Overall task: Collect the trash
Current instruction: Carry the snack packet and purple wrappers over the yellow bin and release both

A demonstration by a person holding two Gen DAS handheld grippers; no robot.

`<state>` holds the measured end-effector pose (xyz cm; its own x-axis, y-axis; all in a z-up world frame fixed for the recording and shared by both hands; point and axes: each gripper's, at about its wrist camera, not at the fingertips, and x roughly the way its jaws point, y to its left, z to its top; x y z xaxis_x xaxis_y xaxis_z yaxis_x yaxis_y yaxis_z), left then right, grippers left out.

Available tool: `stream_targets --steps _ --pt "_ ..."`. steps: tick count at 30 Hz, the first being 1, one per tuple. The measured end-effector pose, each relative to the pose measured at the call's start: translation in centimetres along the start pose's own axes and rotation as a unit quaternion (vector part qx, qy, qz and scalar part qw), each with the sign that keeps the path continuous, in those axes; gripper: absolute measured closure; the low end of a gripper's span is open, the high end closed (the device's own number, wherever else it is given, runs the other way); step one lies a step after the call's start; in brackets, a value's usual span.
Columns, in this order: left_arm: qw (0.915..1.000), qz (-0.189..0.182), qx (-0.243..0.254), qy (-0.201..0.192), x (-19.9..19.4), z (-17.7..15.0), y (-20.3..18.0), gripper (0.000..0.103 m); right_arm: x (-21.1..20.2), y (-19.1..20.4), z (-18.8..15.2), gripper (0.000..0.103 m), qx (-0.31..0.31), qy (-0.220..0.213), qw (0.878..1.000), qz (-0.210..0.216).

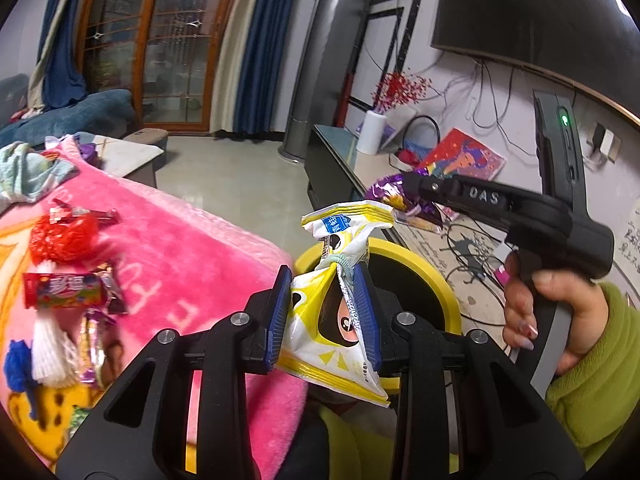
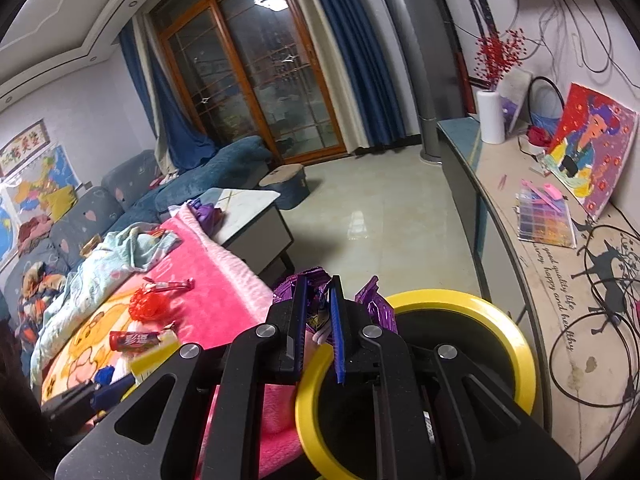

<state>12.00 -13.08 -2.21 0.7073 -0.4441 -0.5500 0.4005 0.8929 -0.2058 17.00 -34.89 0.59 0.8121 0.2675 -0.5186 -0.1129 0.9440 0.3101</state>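
Yellow wrapper point(image 1: 340, 308): pinched in the left gripper point(image 1: 324, 312), centre frame, above the yellow-rimmed bin point(image 1: 420, 276);
Purple wrapper point(image 2: 376, 308): clamped by the right gripper point(image 2: 318, 320), over the bin's rim;
Pink blanket point(image 1: 192, 256): left, strewn with candy wrappers point(image 1: 68, 290)

Bin mouth point(image 2: 460, 344) open – pink blanket point(image 2: 224, 280) flanks left

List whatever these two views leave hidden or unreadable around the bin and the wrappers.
- Yellow-rimmed bin interior: both views, dark and blocked by the fingers.
- Purple wrapper print: right wrist, hidden by fingers.
- Yellow-white wrapper text: left wrist, crumpled.
- Red wrapper label: blurred.
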Motion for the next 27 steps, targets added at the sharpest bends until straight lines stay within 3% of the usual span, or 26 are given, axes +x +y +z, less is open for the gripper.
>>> stream_targets --steps 20,27 --pt "0.9957 -0.044 0.057 0.059 6.6 -2.6 -4.3 0.077 2.9 -6.2 -1.1 0.091 0.06 0.058 0.996 -0.027" --pt "0.9943 -0.056 0.058 0.071 8.8 -2.9 -4.6 0.071 3.7 -7.5 -1.6 0.087 0.086 0.075 0.993 -0.028"
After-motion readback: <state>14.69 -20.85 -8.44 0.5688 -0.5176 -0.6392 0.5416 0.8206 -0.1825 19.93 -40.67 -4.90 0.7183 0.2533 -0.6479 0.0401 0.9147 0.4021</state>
